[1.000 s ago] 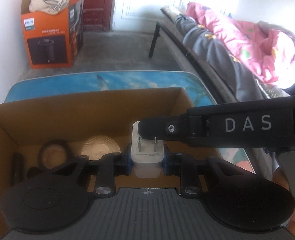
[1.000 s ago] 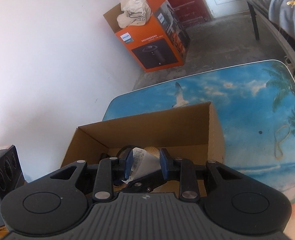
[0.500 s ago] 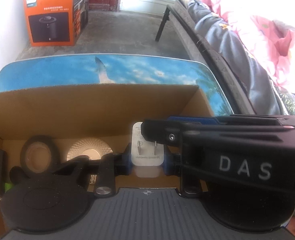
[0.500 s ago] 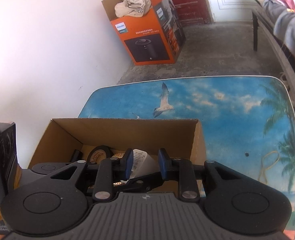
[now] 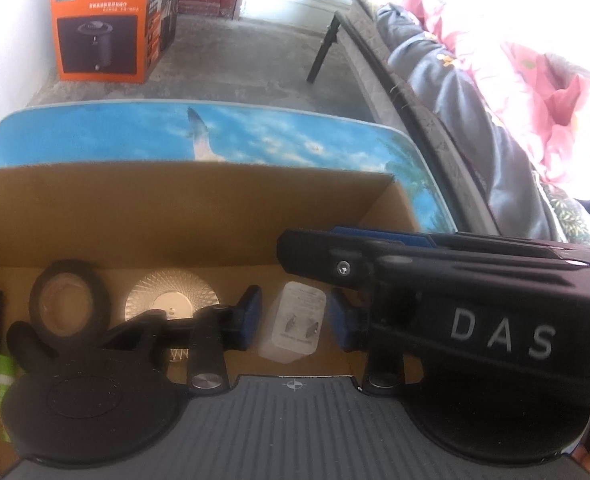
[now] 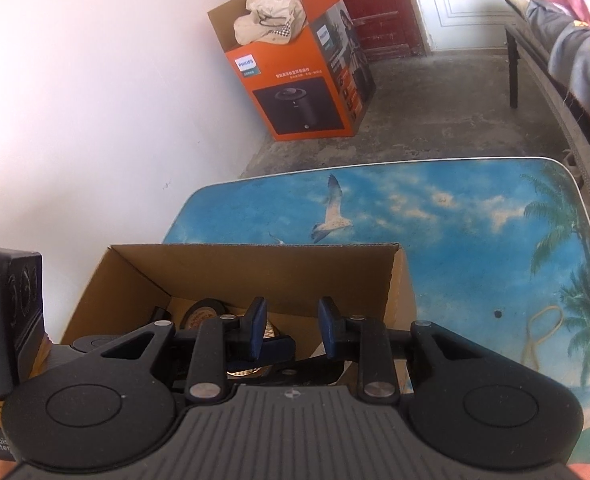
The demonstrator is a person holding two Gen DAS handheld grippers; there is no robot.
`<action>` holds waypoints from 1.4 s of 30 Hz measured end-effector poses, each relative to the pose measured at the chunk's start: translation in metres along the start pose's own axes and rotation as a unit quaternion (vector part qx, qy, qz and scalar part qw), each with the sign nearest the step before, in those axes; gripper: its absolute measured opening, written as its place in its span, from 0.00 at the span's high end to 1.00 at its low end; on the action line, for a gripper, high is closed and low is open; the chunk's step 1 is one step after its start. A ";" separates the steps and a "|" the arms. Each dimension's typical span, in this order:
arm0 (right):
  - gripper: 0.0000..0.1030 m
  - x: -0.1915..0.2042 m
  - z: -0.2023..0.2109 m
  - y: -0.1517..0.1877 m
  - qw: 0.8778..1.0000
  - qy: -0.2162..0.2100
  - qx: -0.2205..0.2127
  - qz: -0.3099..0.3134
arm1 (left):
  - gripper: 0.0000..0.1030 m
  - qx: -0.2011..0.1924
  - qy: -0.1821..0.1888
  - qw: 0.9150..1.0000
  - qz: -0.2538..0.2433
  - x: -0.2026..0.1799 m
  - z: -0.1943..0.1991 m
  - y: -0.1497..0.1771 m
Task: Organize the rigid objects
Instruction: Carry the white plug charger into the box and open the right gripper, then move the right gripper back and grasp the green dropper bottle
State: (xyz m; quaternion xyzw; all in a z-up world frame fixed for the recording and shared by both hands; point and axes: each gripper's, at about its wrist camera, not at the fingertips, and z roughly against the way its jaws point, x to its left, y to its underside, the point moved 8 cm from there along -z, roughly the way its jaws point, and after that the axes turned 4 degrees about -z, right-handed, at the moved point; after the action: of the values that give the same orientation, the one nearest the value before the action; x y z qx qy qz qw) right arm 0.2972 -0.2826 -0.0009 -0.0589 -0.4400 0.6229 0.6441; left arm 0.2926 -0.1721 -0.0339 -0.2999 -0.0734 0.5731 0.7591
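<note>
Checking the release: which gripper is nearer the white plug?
Left. The left gripper straddles the plug, fingers open either side. The right gripper hangs just above, also open.

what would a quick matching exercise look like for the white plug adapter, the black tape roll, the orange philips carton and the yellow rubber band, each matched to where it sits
Things
1. white plug adapter
2. black tape roll
3. orange Philips carton
4. yellow rubber band

Places
A. on the concrete floor beside the white wall
B. lying on the blue seagull-print tabletop, outside the brown cardboard box
C. on the box floor between the open pads of the left gripper
D. on the box floor left of the round silver ribbed disc

Pairs: 1-C, 2-D, 3-A, 4-B
</note>
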 end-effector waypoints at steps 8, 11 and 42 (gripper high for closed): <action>0.67 0.015 0.057 0.009 0.997 -0.049 -0.051 -0.032 | 0.35 -0.053 -0.012 0.997 -0.061 -0.017 0.051 0.010; 0.47 0.025 0.085 0.020 0.994 -0.067 -0.075 -0.038 | 0.26 -0.072 -0.004 0.994 -0.083 -0.022 0.078 0.020; 0.07 0.153 0.097 0.197 0.990 -0.081 -0.095 0.066 | 0.00 -0.125 -0.130 0.973 -0.142 0.077 0.142 0.226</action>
State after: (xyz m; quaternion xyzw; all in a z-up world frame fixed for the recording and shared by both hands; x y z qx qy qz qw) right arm 0.0622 -0.1550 0.0111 -0.0982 -0.5429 0.6219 0.5558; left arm 0.0671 -0.0123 -0.0582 -0.3018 -0.2847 0.4798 0.7731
